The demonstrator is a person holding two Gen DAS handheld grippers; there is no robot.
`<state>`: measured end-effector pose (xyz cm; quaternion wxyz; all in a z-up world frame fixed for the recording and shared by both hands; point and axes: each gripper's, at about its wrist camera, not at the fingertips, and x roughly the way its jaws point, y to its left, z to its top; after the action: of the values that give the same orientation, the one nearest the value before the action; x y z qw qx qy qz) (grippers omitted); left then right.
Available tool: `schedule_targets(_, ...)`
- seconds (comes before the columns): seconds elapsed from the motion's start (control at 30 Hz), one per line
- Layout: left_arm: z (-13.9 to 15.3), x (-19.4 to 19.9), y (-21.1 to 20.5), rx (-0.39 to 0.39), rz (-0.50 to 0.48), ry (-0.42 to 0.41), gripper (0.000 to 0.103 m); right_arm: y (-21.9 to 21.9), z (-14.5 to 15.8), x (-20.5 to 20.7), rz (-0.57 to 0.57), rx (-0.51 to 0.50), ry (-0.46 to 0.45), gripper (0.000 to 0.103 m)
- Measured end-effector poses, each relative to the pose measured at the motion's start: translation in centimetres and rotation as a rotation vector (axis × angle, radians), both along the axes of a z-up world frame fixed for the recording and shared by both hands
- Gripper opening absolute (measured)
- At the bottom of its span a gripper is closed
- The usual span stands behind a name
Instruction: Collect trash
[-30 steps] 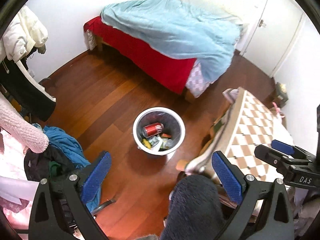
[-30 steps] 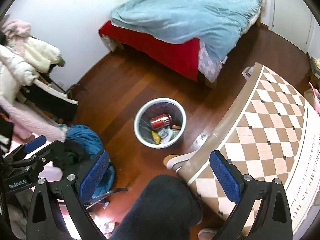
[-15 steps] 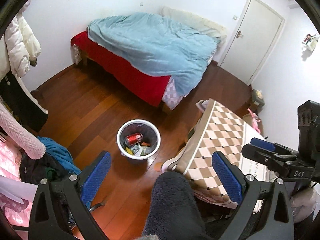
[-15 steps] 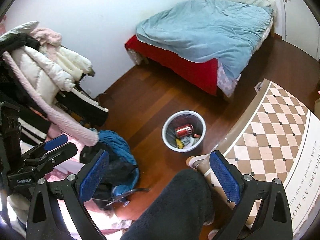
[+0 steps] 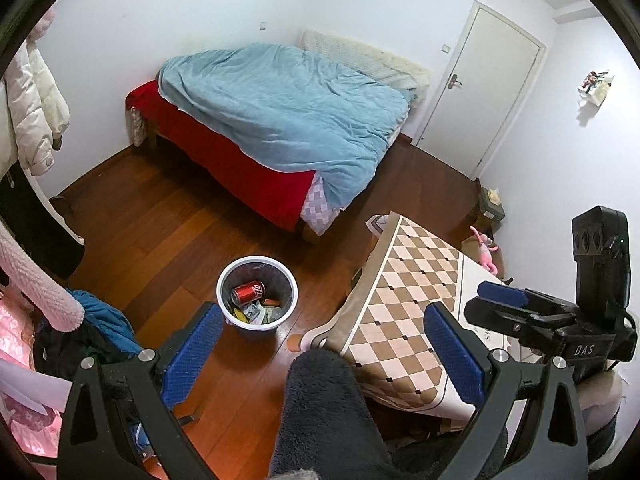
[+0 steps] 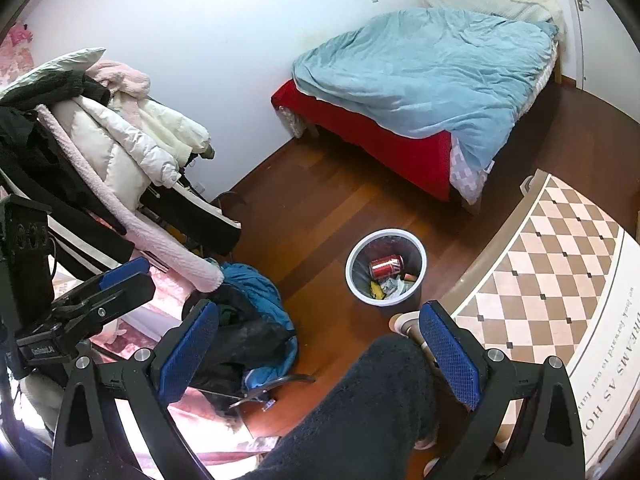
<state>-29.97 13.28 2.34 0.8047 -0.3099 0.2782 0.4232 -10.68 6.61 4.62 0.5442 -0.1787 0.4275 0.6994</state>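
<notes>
Left wrist view: left gripper (image 5: 322,334) spread wide, nothing between its blue pads, held high over the wood floor (image 5: 132,232).
Bin: white trash bin (image 5: 257,268) on the floor between bed (image 5: 280,120) and checkered table (image 5: 412,300); red can (image 5: 248,291) lies on wrappers inside.
Right wrist view: right gripper (image 6: 318,340) also spread, empty.
Bin: trash bin (image 6: 386,240) ahead, beyond a dark-trousered leg (image 6: 360,420); clothes pile (image 6: 248,320) to its left.

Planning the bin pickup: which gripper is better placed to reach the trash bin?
Slightly the left gripper, by my judgement: both are open and empty, but the trash bin sits nearer its fingers.
</notes>
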Motion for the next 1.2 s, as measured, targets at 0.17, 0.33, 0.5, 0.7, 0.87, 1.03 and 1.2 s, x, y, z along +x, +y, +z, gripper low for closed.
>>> schedule_targets(0.17, -0.1, 0.0, -0.1, -0.002, 0.000, -0.001, 0.103, -0.2, 0.3, 0.2, -0.002, 0.001, 0.013, 0.103)
schedule_targets(0.33, 0.0, -0.2, -0.2, -0.004, 0.001, -0.003, 0.103, -0.3, 0.3, 0.2, 0.000, -0.008, 0.004, 0.103)
schedule_targets(0.5, 0.1, -0.1, -0.3, -0.004, -0.007, -0.004, 0.103, -0.4, 0.4, 0.0, -0.004, -0.005, 0.001, 0.103)
schedule_targets(0.7, 0.1, 0.1, -0.5, -0.004, -0.018, -0.013, 0.103, -0.9, 0.7, 0.2, 0.001, 0.001, 0.002, 0.103)
schedule_targets(0.87, 0.3, 0.0, -0.4, -0.004, -0.022, -0.017, 0.103, -1.2, 1.0, 0.3, 0.007, 0.003, -0.002, 0.103)
schedule_targets(1.03, 0.5, 0.1, -0.4, -0.003, -0.025, -0.021, 0.103, -1.5, 1.5, 0.4, 0.011, 0.008, -0.004, 0.103)
schedule_targets(1.2, 0.7, 0.2, -0.2, -0.002, -0.031, -0.024, 0.103, -1.6, 1.6, 0.3, 0.017, 0.008, -0.003, 0.103)
